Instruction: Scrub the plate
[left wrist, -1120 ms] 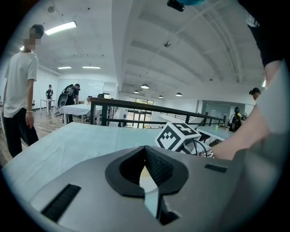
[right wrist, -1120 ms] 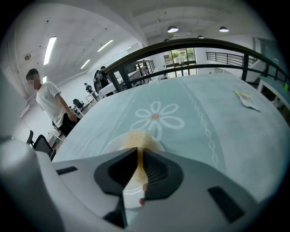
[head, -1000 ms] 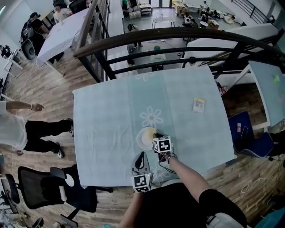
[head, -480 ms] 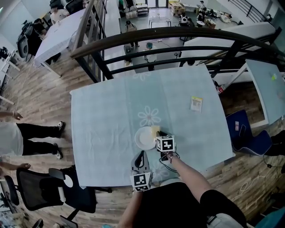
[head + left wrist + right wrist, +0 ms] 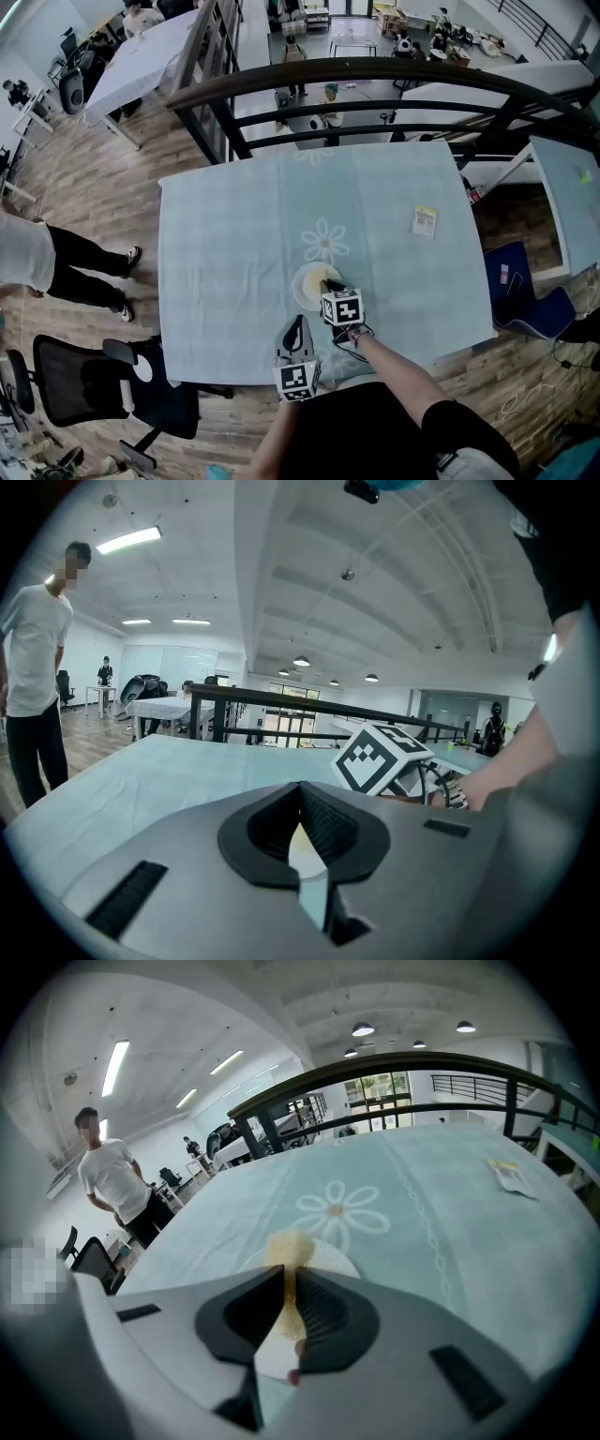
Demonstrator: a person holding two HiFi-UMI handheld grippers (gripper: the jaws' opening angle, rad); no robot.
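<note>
A small white plate [image 5: 304, 287] [image 5: 334, 1258] lies on the light blue tablecloth [image 5: 234, 262], just in front of its printed daisy. My right gripper [image 5: 330, 287] [image 5: 285, 1279] hangs over the plate's near right part, shut on a yellow sponge [image 5: 328, 275] [image 5: 289, 1249] that pokes out past the jaw tips onto the plate. My left gripper [image 5: 297, 325] [image 5: 302, 806] stays low at the table's near edge, behind and left of the right one, shut with nothing in it. The right gripper's marker cube [image 5: 380, 758] fills part of the left gripper view.
A small yellow-and-white packet [image 5: 424, 220] [image 5: 511, 1174] lies at the table's far right. A dark railing [image 5: 375, 70] runs beyond the far edge. A person [image 5: 37, 258] [image 5: 117, 1185] stands left of the table, and an office chair [image 5: 84, 384] is at the near left.
The right gripper has slid the sponge a little across the plate, out toward its right rim and back. The left gripper has held its place. The person on the left has moved.
</note>
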